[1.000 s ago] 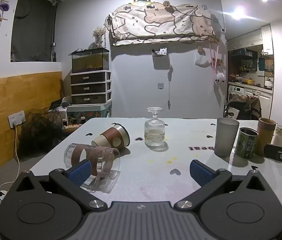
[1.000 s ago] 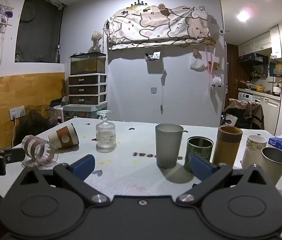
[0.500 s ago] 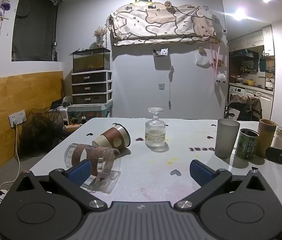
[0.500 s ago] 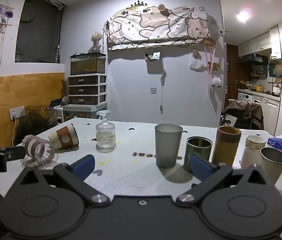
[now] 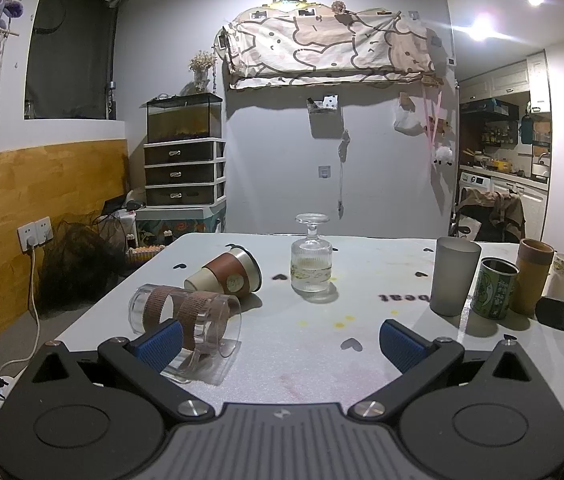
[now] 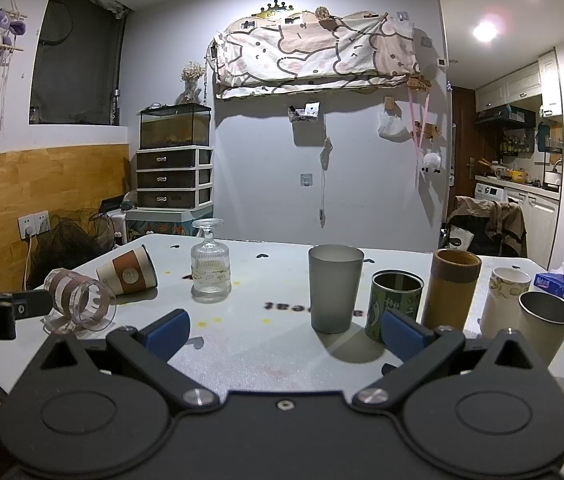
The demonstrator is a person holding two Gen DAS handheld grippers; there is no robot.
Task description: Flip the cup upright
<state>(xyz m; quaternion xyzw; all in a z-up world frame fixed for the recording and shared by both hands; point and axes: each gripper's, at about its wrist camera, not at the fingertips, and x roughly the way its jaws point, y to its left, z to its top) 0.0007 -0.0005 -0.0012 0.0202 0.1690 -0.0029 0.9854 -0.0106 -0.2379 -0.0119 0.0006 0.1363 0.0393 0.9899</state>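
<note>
The white surface (image 5: 282,360) carries everything in play: a row of upright cups toward its right edge, an inverted glass goblet (image 5: 311,264) near the middle, and two toppled cups toward its left edge. Of the toppled pair, the clear cup (image 5: 184,316) with two brown bands lies nearest the front-left corner; the paper cup (image 5: 226,276) with a brown sleeve lies just behind it, closer to the goblet. The clear cup rests on its side with its long axis running roughly left to right and slightly toward the near edge, open mouth facing the middle of the surface. The left claw (image 5: 278,340) is spread wide and holds nothing — its left finger (image 5: 158,342) overlaps the cup's lower wall in the left wrist view, though contact cannot be confirmed. The cup therefore lies ahead and to the left of the left claw's centreline. The right claw (image 6: 285,332) is likewise wide and empty, pointed at the grey tumbler (image 6: 335,288) and green can (image 6: 393,304), well apart from both toppled cups. The left claw is judged the nearer tool; it is held level and low over the near edge, and would need shifting leftward to bracket the cup across its banded wall.
</note>
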